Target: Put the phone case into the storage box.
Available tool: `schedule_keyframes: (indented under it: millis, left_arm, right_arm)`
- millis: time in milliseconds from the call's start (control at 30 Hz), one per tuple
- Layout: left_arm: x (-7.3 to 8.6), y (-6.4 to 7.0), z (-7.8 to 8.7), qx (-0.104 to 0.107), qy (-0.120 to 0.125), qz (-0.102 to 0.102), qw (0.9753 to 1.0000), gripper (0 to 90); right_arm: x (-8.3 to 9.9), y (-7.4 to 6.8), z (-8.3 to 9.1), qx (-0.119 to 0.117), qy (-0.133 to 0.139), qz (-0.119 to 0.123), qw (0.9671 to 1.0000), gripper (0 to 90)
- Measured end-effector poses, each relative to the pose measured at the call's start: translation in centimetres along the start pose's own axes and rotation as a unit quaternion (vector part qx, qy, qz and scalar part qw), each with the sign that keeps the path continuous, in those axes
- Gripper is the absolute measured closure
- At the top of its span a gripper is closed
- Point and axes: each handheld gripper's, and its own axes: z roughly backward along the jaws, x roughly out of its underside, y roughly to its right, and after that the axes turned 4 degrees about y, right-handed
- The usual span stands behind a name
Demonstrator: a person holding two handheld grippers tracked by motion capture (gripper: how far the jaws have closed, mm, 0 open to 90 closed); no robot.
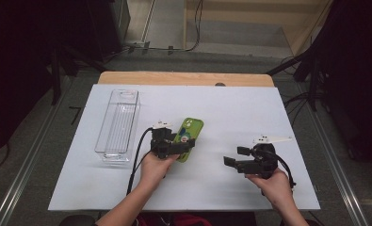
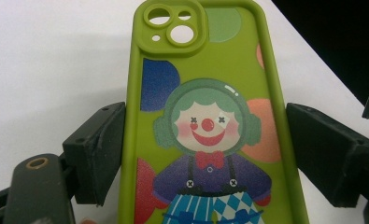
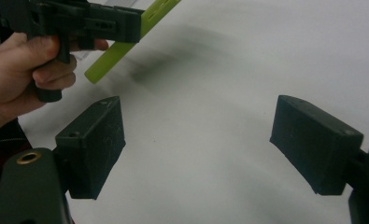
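From the high view, the left gripper sits over the near end of a green phone case, right of a clear bin. Its own view shows both jaws just beside the case's edges, contact unclear. The right gripper hangs spread wide above the white table.

Right gripper jaws spread wide over bare white table, nothing between them. Upper left: hand gripping the left gripper, clamped on a green phone case held tilted, lower end raised off the surface, shadow beneath.
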Motion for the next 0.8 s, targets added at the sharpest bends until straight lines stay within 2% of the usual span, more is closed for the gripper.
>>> schedule_keyframes:
  millis: [133,433,567,800]
  left_arm:
    - [0.3,0.4,0.0,-0.003,0.009,-0.005,0.9999,16.7]
    - [0.8,0.8,0.1,-0.008,0.032,0.000,0.9994,16.7]
    - [1.0,0.9,0.2,-0.001,0.038,0.006,0.9993,16.7]
    - [1.3,1.1,0.2,-0.010,0.049,0.004,0.9987,16.7]
  right_arm:
    - [-0.4,-0.3,-0.3,0.000,0.000,-0.001,1.0000,15.8]
    - [-1.6,-1.0,-0.8,0.006,0.011,0.001,0.9999,15.8]
    - [-2.3,-1.2,-1.1,0.006,0.012,-0.004,0.9999,15.8]
    - [-3.2,-1.4,-1.5,0.003,0.015,-0.017,0.9997,15.8]
